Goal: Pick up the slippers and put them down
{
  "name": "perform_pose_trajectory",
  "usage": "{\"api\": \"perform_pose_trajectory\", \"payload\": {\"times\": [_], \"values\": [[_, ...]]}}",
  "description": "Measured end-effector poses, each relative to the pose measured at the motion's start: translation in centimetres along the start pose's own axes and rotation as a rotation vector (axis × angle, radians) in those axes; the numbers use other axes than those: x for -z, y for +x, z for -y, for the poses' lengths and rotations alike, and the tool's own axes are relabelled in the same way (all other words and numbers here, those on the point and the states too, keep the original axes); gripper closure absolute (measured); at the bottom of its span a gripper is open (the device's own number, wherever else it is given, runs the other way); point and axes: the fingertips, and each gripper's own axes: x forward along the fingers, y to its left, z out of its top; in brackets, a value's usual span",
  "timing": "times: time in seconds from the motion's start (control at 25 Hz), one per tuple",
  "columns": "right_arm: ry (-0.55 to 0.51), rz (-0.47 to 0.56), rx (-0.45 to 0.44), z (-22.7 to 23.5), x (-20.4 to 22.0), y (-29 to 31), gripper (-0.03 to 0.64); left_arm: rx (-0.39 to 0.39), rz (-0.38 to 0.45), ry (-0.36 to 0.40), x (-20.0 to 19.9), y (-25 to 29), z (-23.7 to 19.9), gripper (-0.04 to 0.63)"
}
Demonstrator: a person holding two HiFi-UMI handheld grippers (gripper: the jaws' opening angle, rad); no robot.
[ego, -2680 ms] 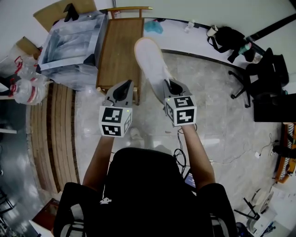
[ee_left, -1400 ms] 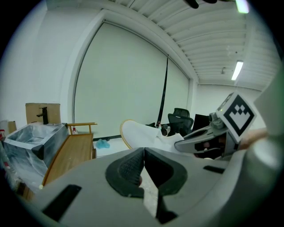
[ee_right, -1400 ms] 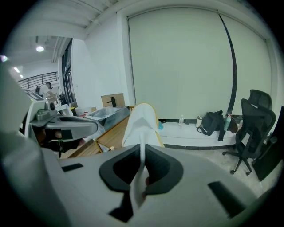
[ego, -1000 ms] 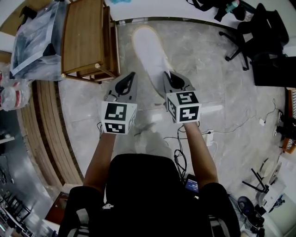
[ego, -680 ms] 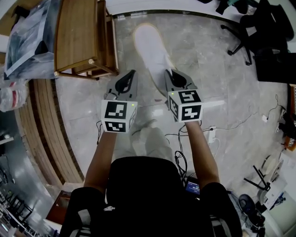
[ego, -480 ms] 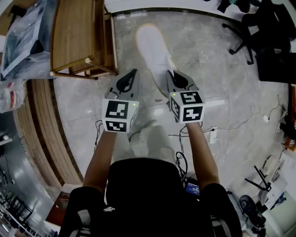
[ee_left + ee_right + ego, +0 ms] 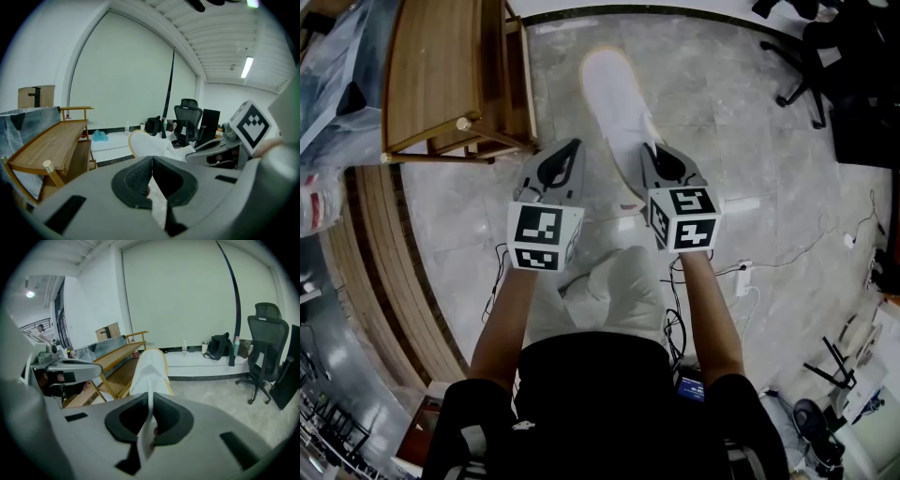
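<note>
The slipper (image 7: 614, 101), white with a pale yellow rim, sticks out ahead of the right gripper (image 7: 656, 157). It appears to hang clear of the floor (image 7: 731, 131), toe away from the person. The right gripper view shows those jaws nearly together, pinching a thin edge at the slipper's heel end, so the whole length hangs off one small bite. The left gripper (image 7: 567, 155) is level with it, just to the slipper's left. Its jaws are closed on nothing, with only floor showing past them.

The step in hand looks like the setting-down. With so thin a hold, I would lower it slowly and keep the sole facing the floor. The toe should meet the tiles first, then the heel, and the jaws should part only once the slipper's weight is on the ground. Opening sooner would probably let it flop or roll onto its side. The bare tiles straight ahead look the best spot, away from the wooden bench (image 7: 431, 70) at the left. The left gripper is best kept off to the side, not over the landing place.
</note>
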Motion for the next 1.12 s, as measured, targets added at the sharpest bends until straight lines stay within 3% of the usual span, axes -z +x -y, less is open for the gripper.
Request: {"api": "perform_pose_trajectory", "payload": {"times": [0.52, 1.12], "values": [[0.009, 0.004, 0.027, 2.3, 8.1, 8.6, 0.603, 0.005, -0.027, -0.041, 11.0, 5.9, -2.7, 0.589], [0.023, 0.016, 0.010, 4.5, 18.5, 17.7, 0.603, -0.022, -0.009, 0.032, 22.6, 12.5, -4.4, 0.589]]}}
